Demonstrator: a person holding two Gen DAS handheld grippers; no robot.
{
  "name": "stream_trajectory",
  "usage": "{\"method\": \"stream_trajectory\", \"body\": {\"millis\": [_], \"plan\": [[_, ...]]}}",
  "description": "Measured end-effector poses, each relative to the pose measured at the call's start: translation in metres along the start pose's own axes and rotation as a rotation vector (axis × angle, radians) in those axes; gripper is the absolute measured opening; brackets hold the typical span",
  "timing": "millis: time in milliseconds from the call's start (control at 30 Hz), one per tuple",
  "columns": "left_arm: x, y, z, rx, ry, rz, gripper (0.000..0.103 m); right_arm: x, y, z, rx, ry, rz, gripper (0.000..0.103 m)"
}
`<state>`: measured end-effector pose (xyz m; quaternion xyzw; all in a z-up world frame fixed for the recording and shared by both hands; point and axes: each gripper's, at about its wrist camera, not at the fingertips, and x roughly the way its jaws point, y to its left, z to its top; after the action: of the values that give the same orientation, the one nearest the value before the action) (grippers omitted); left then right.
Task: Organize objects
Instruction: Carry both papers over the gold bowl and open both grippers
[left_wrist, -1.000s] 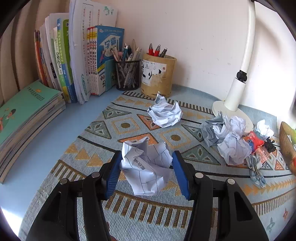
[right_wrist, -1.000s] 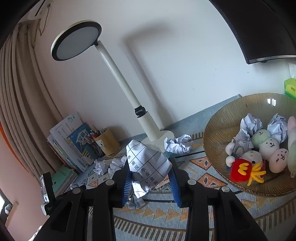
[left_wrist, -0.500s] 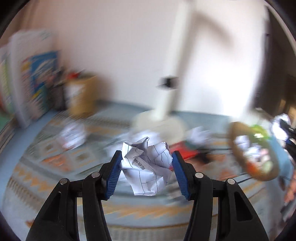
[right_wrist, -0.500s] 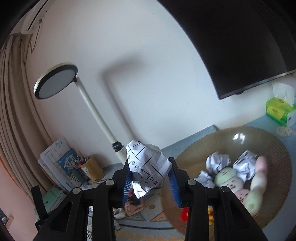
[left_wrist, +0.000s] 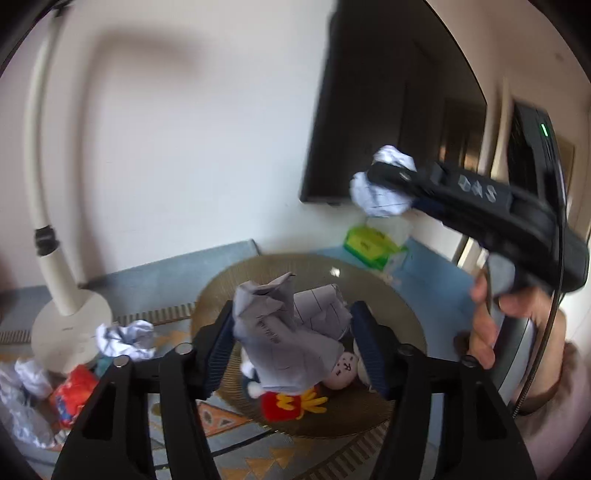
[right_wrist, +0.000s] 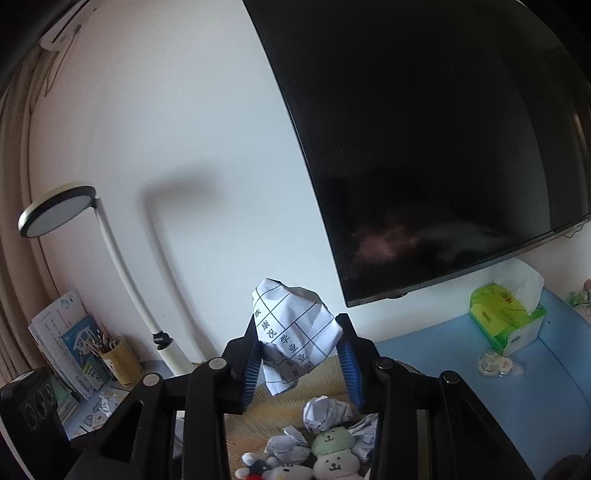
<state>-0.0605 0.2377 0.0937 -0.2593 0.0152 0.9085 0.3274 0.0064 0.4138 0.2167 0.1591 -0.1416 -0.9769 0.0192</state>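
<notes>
The left gripper (left_wrist: 295, 347) has its jaws opening, with a crumpled sheet of lined paper (left_wrist: 284, 332) between the blue pads; the paper leans against the left pad and a gap shows beside the right pad, so it is no longer pinched, and it hangs over the woven basket (left_wrist: 221, 295). The right gripper (right_wrist: 301, 360) also has its jaws opening; its own crumpled paper with printed grid and characters (right_wrist: 291, 332) sits between the pads, against the left one, with a gap at the right one, and it is likewise above the basket (right_wrist: 251, 410). In the left wrist view the right gripper appears at the upper right as a dark body held by a person's hand (left_wrist: 491, 317), with its paper ball showing white at the tip. Inside the basket lie other paper balls (right_wrist: 327, 411), a pale green plush figure (right_wrist: 332, 441), a white plush figure (right_wrist: 334, 465) and a red and yellow plush toy (left_wrist: 284, 406). Left of the basket, on the patterned mat over the blue surface (right_wrist: 461, 362), stands the white desk lamp (left_wrist: 62, 325), with more crumpled paper (left_wrist: 125, 338) and a red wrapper (left_wrist: 74, 395) beside its base. A green tissue box (right_wrist: 506, 317) stands on the surface behind the basket, under a dark wall screen (right_wrist: 443, 147). Books (right_wrist: 62, 343) and a pen holder (right_wrist: 120, 360) stand far left.
</notes>
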Motion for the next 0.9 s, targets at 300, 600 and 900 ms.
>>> {"method": "stream_trajectory", "body": {"millis": [300, 600, 900], "plan": [[0.039, 0.013, -0.034, -0.106, 0.212, -0.171, 0.102, 0.028, -0.034, -0.029, 0.105, 0.116, -0.045, 0.103], [-0.011, 0.02, -0.027, -0.074, 0.166, -0.081, 0.102, 0.014, -0.007, -0.021, 0.154, 0.102, -0.023, 0.103], [-0.091, 0.082, -0.024, -0.115, 0.106, 0.111, 0.102, -0.006, 0.091, -0.023, 0.034, 0.089, 0.059, 0.103]]}}
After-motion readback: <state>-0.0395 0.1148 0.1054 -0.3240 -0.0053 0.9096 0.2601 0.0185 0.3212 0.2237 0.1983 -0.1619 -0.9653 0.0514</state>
